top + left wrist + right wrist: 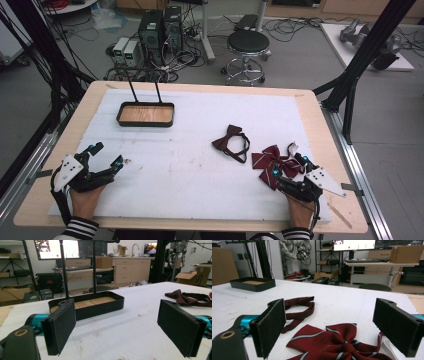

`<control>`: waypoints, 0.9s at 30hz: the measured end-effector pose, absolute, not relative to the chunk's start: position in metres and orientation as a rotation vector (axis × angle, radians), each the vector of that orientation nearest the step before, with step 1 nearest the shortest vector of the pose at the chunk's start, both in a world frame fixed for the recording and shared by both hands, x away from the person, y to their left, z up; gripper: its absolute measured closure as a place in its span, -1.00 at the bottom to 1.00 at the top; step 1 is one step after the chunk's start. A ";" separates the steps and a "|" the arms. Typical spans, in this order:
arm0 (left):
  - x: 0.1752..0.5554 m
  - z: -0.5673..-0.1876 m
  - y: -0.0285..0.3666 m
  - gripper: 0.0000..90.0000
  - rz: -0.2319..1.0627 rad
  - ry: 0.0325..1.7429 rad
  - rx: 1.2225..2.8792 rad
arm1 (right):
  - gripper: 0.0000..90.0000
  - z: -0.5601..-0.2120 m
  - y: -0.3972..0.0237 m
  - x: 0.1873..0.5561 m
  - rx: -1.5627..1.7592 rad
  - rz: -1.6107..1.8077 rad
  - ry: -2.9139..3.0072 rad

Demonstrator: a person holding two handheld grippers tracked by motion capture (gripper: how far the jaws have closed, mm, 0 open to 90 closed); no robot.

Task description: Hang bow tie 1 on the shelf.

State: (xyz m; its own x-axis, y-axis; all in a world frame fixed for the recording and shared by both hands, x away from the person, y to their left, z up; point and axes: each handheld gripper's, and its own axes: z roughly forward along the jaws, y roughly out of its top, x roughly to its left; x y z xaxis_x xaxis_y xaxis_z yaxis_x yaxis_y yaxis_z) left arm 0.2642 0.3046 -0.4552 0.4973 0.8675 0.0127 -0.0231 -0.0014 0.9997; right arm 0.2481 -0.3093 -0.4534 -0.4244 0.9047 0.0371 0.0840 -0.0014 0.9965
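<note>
White padding covers the desk. The left gripper rests low on it with jaws spread wide and nothing between them; straight ahead of it sits a black tray with a wooden floor. The right gripper is likewise wide, jaws straddling a striped red bow tie without closing on it. A plain maroon bow tie lies just beyond
</note>
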 end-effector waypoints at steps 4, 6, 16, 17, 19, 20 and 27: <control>0.265 -0.455 0.304 -0.65 0.829 0.808 1.403 | -0.77 -0.453 -0.310 0.248 1.045 1.508 1.584; 0.265 -0.455 0.305 -0.65 0.830 0.809 1.403 | -0.77 -0.454 -0.309 0.246 1.032 1.510 1.577; 0.267 -0.455 0.305 -0.65 0.816 0.817 1.407 | -0.77 -0.452 -0.309 0.249 1.033 1.497 1.630; 0.267 -0.455 0.305 -0.65 0.816 0.819 1.408 | -0.77 -0.452 -0.309 0.249 1.033 1.497 1.630; 0.267 -0.455 0.305 -0.65 0.819 0.822 1.409 | -0.77 -0.449 -0.308 0.250 1.018 1.473 1.664; 0.266 -0.454 0.305 -0.65 0.821 0.822 1.410 | -0.77 -0.445 -0.308 0.250 0.992 1.464 1.681; 0.265 -0.455 0.305 -0.65 0.831 0.814 1.404 | -0.77 -0.429 -0.309 0.250 1.018 1.436 1.725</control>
State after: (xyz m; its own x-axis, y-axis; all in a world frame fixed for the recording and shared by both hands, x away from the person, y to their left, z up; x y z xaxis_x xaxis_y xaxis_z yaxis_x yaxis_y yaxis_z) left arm 0.2652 0.3047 -0.4548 0.4913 0.8709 0.0065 -0.0122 -0.0006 0.9999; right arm 0.2502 -0.3093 -0.4288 -0.4759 0.8794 -0.0103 0.1490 0.0922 0.9845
